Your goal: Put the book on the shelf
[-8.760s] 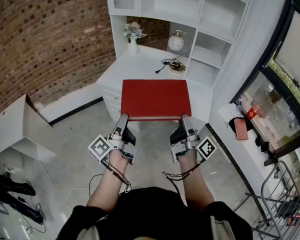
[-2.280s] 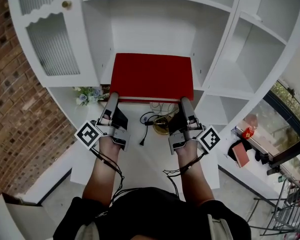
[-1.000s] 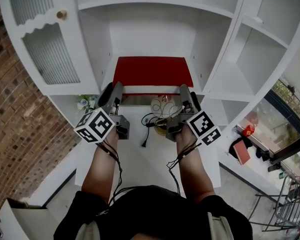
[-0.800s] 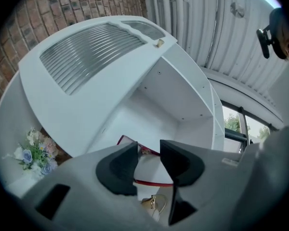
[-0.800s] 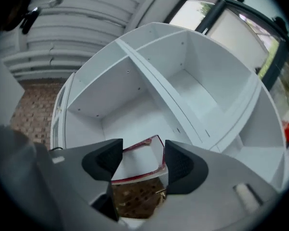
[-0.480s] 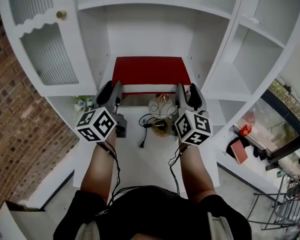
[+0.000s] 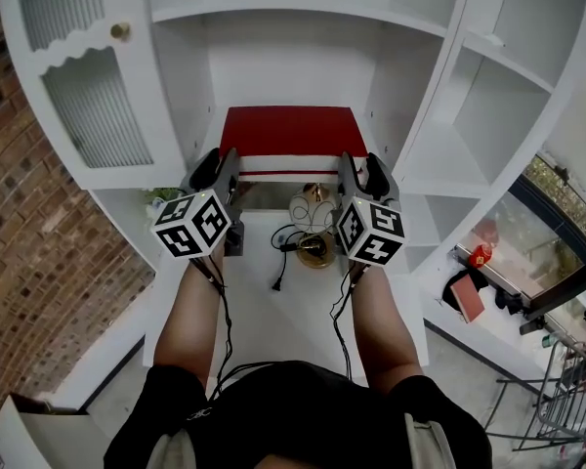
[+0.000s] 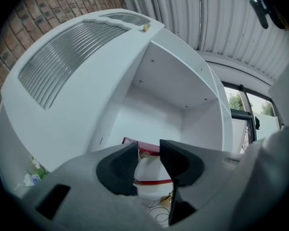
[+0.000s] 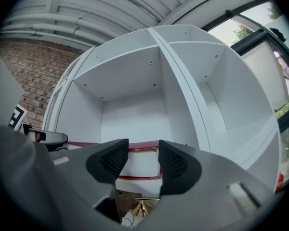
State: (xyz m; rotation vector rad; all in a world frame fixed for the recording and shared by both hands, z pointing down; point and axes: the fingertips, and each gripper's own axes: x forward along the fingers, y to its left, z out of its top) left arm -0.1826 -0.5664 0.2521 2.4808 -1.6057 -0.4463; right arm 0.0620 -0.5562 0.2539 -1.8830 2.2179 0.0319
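The red book [image 7: 295, 130] lies flat in the middle compartment of the white shelf [image 7: 303, 62], above the far edge of the desk [image 7: 273, 306], with its page edge facing out and close to the compartment's front lip. The left gripper [image 8: 148, 162] sits by the book's near left corner and the right gripper [image 9: 143, 160] by its near right corner. Each gripper's own view shows its jaws parted with nothing clamped. The book's edge shows through the gap, beyond the tips rather than between the pads. Whether a tip touches the cover cannot be told from the head view. The placing looks done in the main, so the step in hand is, by my reading, coming away cleanly. To do that well, draw both grippers straight back toward the near edge of the desk, level and together, so that neither tip catches a corner and drags or skews the book. Hold the jaws wide until they are clear of it. A round ornament on a brass-coloured base [image 7: 313, 247] and a black cable [image 7: 278, 274] lie on the desk near its far edge, between the two grippers, so lower the hands only once they are well back. If the book overhangs the lip, a gentle push on the page edge with both tips would seat it deeper.
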